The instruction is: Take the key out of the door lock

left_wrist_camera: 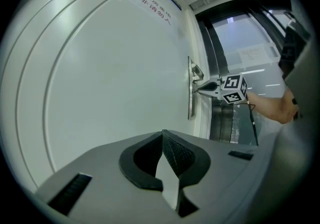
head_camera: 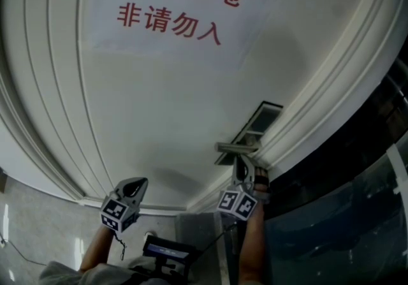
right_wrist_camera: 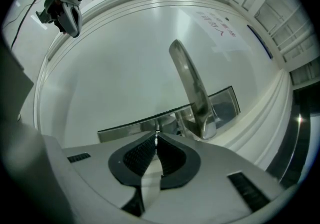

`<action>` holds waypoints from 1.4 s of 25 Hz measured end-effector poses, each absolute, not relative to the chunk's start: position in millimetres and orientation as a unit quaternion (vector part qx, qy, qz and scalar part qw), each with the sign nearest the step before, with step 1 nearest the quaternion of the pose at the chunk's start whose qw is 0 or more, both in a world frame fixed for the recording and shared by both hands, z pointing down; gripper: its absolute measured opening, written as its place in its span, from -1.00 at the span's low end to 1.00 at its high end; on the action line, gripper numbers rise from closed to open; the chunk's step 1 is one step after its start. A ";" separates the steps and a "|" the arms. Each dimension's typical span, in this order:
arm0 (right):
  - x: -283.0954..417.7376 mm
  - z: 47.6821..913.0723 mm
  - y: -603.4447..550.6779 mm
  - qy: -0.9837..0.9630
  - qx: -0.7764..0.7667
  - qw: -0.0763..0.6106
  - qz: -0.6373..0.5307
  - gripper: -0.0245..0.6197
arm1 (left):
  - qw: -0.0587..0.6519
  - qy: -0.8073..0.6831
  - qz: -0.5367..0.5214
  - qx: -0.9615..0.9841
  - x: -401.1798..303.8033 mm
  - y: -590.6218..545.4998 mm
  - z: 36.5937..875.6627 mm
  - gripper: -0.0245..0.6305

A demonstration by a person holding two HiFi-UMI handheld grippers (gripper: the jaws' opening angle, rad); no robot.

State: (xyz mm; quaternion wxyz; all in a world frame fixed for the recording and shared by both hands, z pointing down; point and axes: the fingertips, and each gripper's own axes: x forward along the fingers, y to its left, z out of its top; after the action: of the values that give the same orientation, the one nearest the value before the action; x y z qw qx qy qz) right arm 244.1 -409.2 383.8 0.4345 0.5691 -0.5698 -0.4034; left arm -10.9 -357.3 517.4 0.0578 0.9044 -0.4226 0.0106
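The white door carries a metal lock plate with a lever handle. My right gripper is level against the plate beside the handle, its jaws closed on a thin metal sliver, the key, which is mostly hidden between the pads. In the head view this gripper reaches up under the handle. In the left gripper view its tips touch the plate. My left gripper is shut on nothing and stays away from the door, left of the lock.
A paper sign with red characters is stuck on the door above the lock. The moulded door frame runs along the right, with a dark glass partition beyond it. A black device sits at the person's waist.
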 end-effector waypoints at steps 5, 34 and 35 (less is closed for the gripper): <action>244.2 384.3 -409.4 -0.562 0.567 0.441 -0.411 -0.86 | 0.058 -0.423 0.011 0.904 -12.0 -358.4 517.9 -0.91; 244.7 388.2 -408.8 -0.507 0.536 0.501 -0.452 -0.86 | 0.066 -0.417 0.011 0.907 -17.3 -353.0 523.2 -0.91; 244.5 388.2 -408.6 -0.506 0.535 0.502 -0.453 -0.86 | 0.066 -0.417 0.011 0.906 -17.7 -352.7 523.2 -0.91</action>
State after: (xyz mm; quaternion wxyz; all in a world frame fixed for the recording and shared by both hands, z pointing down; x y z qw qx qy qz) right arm 244.5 -408.6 388.2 0.5023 0.5353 -0.5057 -0.4532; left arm -17.7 -352.7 523.2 0.0659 0.9064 -0.4170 0.0113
